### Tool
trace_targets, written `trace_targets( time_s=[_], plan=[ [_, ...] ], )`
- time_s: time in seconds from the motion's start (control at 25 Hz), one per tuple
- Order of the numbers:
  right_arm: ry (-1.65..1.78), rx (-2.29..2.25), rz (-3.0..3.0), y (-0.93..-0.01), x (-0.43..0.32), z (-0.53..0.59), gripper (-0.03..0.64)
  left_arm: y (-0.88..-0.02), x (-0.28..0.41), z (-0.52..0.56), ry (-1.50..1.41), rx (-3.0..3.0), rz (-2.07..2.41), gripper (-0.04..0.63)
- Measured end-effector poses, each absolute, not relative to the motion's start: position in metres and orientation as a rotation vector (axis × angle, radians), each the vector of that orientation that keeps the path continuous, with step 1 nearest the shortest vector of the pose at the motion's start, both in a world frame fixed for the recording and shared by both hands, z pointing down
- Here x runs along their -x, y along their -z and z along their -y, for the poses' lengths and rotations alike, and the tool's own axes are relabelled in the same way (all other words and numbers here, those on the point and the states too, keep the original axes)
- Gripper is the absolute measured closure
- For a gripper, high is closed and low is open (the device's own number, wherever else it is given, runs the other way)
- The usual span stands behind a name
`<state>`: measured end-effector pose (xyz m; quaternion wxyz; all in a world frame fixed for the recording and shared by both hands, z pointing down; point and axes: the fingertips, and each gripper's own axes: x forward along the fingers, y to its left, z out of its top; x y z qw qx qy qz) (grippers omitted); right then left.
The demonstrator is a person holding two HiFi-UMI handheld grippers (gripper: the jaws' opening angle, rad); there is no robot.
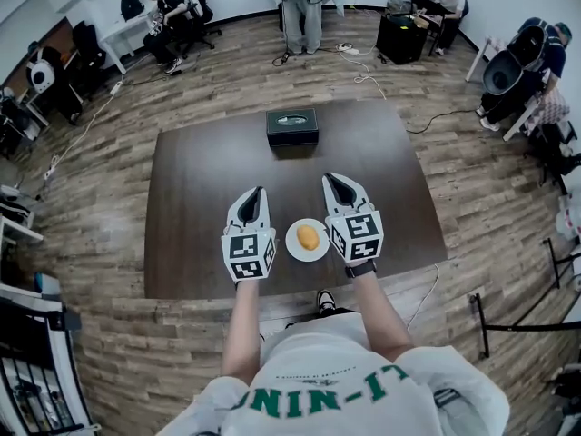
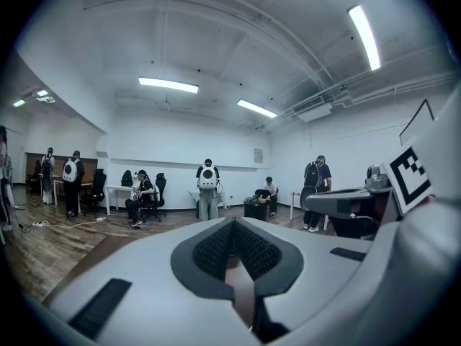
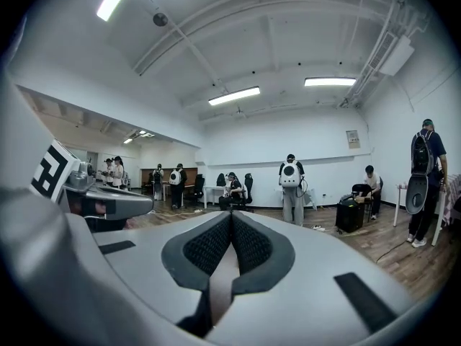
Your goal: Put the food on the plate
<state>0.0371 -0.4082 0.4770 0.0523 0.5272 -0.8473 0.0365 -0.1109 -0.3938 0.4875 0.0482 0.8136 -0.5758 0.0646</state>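
While yellow-orange food piece [image 1: 308, 237] lies on white plate [image 1: 294, 249] at near edge of table [image 1: 204, 175], left gripper [image 1: 255, 193] and right gripper [image 1: 334, 181] flank plate, both jaw pairs pressed together, empty; black tissue box [image 1: 292, 126] at far side.

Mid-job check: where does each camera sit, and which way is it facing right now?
Head view: on the person's head, steeply down at the table and food on its plate; forearms, left gripper, right gripper show.
Left gripper view: on the left gripper, level across the wooden floor; its shut, empty jaws below.
Right gripper view: on the right gripper, facing likewise; jaws shut, empty.
Shared: both gripper views catch the white-backpack person and the other gripper.
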Motion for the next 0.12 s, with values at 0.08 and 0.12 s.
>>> trace_targets(
  time_s=[0.08,0.12],
  plan=[
    [-0.123,-1.596,2.579,-0.4826,-0.0331,0.4170,0.600,-0.4924,0.1152,0.4002,-0.209,-2.473,1.757,0.583],
    [-0.128,-1.592,2.579,-0.4857,-0.0311,0.4215,0.600,-0.4950,0.1175,0.4035,-0.215,-2.468,1.759,0.583]
  ],
)
